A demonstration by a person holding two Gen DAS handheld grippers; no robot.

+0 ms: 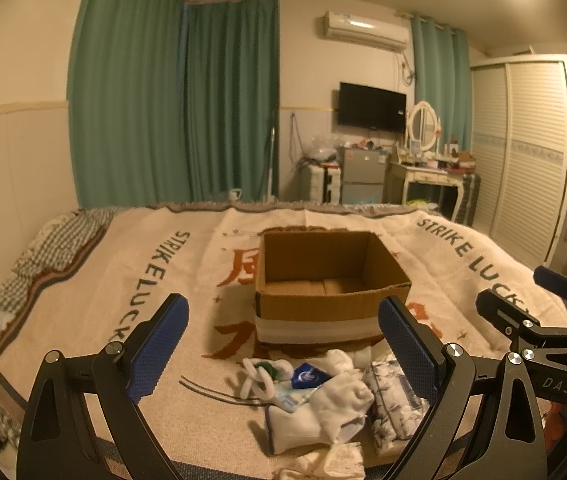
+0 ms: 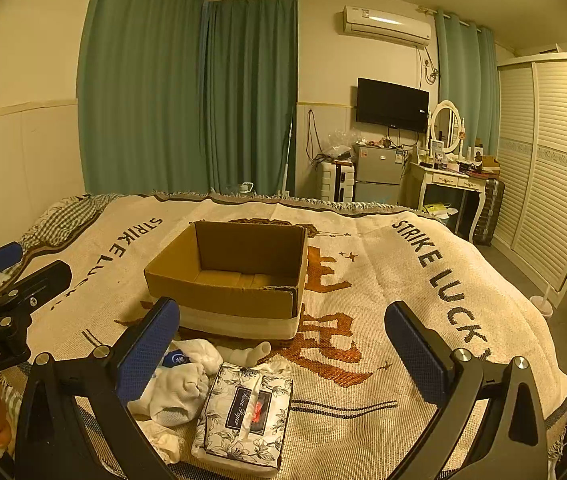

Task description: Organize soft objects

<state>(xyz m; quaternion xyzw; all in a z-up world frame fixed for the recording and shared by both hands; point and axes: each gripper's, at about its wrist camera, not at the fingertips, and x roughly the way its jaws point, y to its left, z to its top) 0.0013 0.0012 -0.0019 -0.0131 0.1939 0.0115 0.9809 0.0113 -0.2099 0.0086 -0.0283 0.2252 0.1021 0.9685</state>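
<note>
An open, empty cardboard box [image 1: 323, 280] stands on the blanket-covered bed; it also shows in the right wrist view [image 2: 239, 268]. In front of it lies a pile of soft things: white socks [image 1: 335, 404] [image 2: 175, 392], a floral tissue pack [image 1: 395, 404] [image 2: 243, 412], a small blue packet [image 1: 307, 376] [image 2: 175, 360] and a white cord-like item [image 1: 259, 376]. My left gripper [image 1: 283, 352] is open and empty above the pile. My right gripper [image 2: 283, 360] is open and empty, just right of the pile; it shows at the right of the left wrist view [image 1: 523, 296].
The bed's cream blanket [image 2: 403, 320] with "STRIKE LUCKY" lettering spreads around the box. A checked pillow [image 1: 43, 248] lies at the far left. Green curtains, a dressing table [image 2: 451, 180], a small fridge and a wardrobe [image 2: 547, 160] stand beyond the bed.
</note>
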